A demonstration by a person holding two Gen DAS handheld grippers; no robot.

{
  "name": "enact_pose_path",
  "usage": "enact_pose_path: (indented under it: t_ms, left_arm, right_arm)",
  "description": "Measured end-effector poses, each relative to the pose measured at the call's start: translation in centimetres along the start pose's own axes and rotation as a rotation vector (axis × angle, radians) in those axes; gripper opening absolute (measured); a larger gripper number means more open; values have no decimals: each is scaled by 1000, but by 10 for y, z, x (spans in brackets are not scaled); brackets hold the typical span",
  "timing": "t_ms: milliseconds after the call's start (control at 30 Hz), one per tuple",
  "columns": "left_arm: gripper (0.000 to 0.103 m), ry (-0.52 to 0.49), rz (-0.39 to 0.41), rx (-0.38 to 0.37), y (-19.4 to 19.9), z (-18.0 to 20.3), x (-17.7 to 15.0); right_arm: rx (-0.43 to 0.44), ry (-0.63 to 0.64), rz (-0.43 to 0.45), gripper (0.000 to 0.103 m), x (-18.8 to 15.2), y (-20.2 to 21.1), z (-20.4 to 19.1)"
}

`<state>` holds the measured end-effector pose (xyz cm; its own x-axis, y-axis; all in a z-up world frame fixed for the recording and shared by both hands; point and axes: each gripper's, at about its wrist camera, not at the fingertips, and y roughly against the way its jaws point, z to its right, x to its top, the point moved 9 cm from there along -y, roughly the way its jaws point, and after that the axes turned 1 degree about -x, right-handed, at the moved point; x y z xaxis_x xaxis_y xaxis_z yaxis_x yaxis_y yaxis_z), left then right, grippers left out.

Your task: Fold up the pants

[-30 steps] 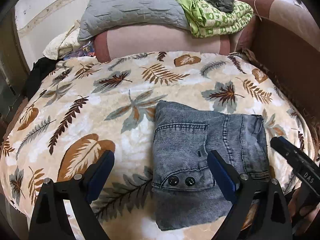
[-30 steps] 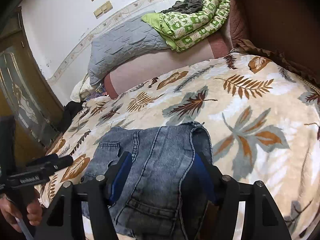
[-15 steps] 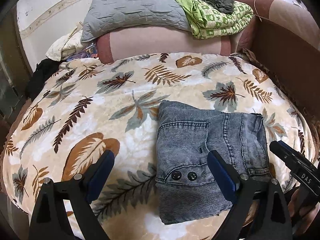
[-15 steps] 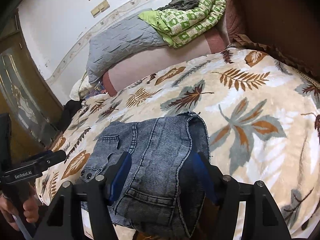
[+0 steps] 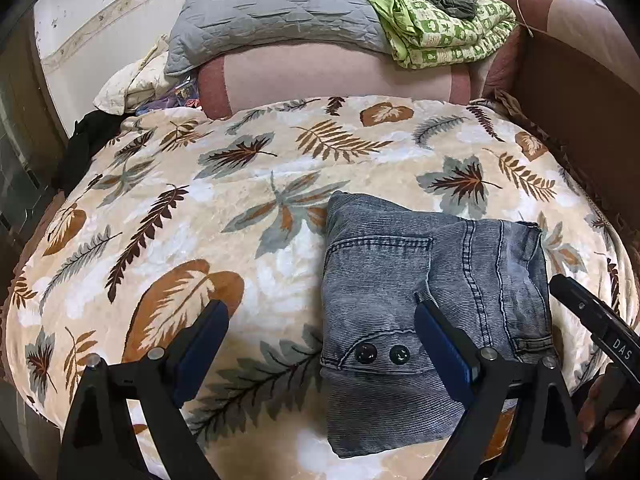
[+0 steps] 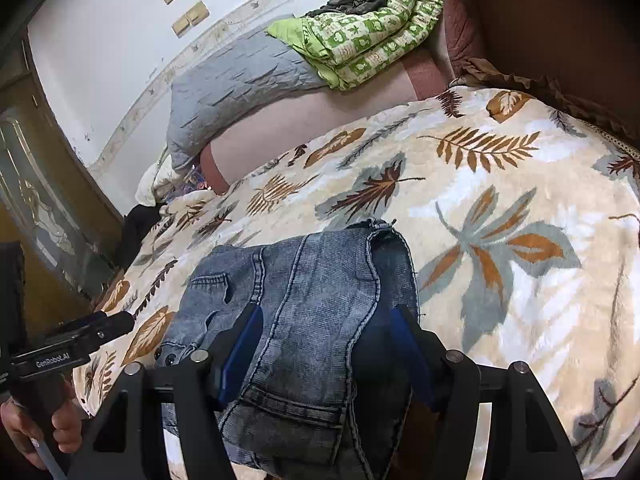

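On the blanket's (image 5: 280,280) near edge lie folded pants (image 5: 420,280), open room leftward.

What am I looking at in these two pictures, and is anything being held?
No robot here: a person carries a handheld gripper in each hand, each with a fisheye camera looking along its two jaws. One picture is from the left gripper, the other from the right gripper. Each view also catches the other tool at its edge, with part of a hand on it. On the leaf-print blanket lie folded jeans. Behind are a grey pillow and a green quilt. The left jaws stand wide open, holding nothing. The right jaws stand apart astride the jeans' near end; a grip is not evident.
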<state>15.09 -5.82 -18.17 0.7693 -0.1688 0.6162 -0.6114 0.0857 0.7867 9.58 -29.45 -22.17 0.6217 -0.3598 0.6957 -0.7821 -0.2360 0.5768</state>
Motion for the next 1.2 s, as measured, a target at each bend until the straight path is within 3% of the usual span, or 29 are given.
enact_pose_path:
  t_ms: [1200]
  left_arm:
    - [95, 16, -23, 21, -12, -13, -9]
  right_arm:
    - [9, -20, -10, 70, -1, -4, 1]
